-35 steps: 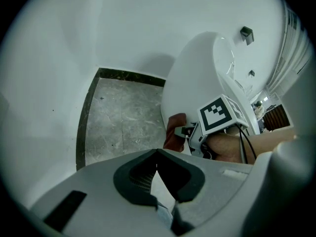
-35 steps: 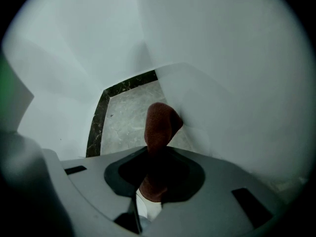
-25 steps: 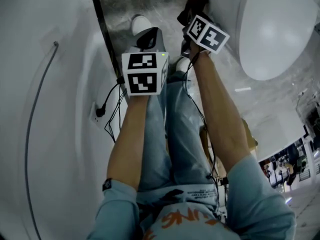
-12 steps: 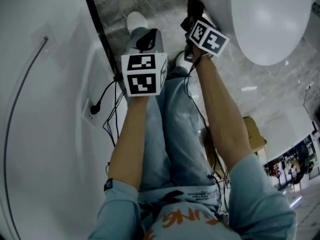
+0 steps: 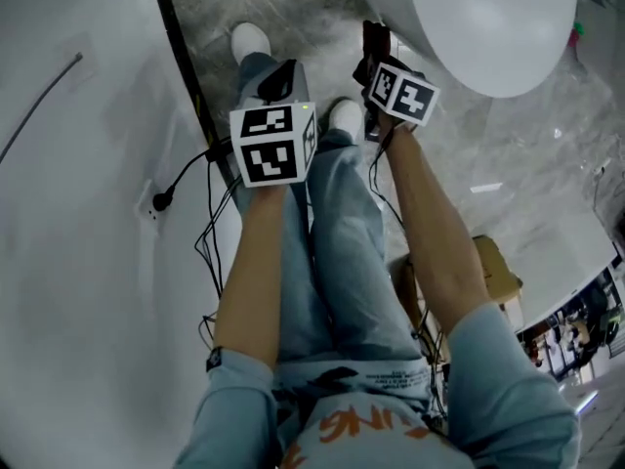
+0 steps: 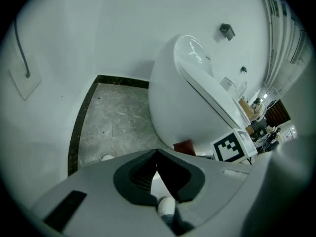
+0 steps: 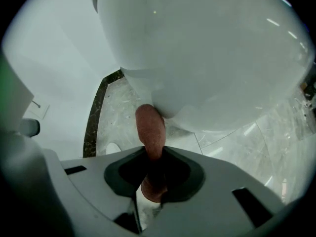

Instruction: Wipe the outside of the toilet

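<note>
The right claw (image 7: 152, 158) grips a reddish-brown cloth wad (image 7: 149, 130) against the glossy white toilet bowl (image 7: 207, 58); the left claw (image 6: 157, 157) is clenched empty. Hard dragging may pull the cloth free.

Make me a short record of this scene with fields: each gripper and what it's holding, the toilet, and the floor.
Right gripper: jaws shut on a reddish-brown cloth
Cloth contact: its tip meets the low outer curve of the toilet bowl
Left gripper: jaws together, nothing between them, held off the toilet
Toilet lid: down
Floor: grey marbled tile
</note>
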Motion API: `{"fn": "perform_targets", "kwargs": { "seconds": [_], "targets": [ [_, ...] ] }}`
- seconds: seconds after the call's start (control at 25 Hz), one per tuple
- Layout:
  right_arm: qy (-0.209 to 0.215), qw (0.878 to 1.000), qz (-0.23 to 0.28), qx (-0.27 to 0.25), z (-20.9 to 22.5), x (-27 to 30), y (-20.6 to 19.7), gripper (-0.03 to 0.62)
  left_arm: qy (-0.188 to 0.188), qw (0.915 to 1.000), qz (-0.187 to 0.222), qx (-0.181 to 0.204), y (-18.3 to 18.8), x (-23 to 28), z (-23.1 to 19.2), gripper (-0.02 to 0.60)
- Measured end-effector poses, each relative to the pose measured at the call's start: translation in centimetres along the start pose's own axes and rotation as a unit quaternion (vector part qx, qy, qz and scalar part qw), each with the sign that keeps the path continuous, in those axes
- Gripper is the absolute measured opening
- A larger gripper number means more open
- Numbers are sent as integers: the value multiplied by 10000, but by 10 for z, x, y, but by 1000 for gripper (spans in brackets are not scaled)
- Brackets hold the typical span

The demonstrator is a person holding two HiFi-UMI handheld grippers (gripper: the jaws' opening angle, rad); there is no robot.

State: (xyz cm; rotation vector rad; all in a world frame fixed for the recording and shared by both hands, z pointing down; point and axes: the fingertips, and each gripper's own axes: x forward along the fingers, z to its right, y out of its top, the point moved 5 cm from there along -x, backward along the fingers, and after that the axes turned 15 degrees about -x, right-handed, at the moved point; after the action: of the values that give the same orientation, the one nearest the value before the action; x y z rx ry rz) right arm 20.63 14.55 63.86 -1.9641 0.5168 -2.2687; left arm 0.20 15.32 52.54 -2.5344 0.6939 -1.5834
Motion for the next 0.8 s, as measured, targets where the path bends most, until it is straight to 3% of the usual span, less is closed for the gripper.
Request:
{"fn": "perform_targets", "kwargs": {
  "seconds": [0.12,0.36,0.6,0.8],
  "targets": [
    [307,9992,40,-259,1,-24,-11,71,63,9997,116,-186,-10,-7,16,-6],
    [908,9846,107,-1493,-9,-89,-22,71,77,9987,432,-257,-14,-54,57,-6],
    [1308,9672,953,-1960,-32,-197,37,71,151,9930,1057,-498,16,-136,102,-6],
    [1436,9505,1703,-2166,-44,-296,97,71,-2,9814,1739,-807,54,-208,153,-6]
  ]
}}
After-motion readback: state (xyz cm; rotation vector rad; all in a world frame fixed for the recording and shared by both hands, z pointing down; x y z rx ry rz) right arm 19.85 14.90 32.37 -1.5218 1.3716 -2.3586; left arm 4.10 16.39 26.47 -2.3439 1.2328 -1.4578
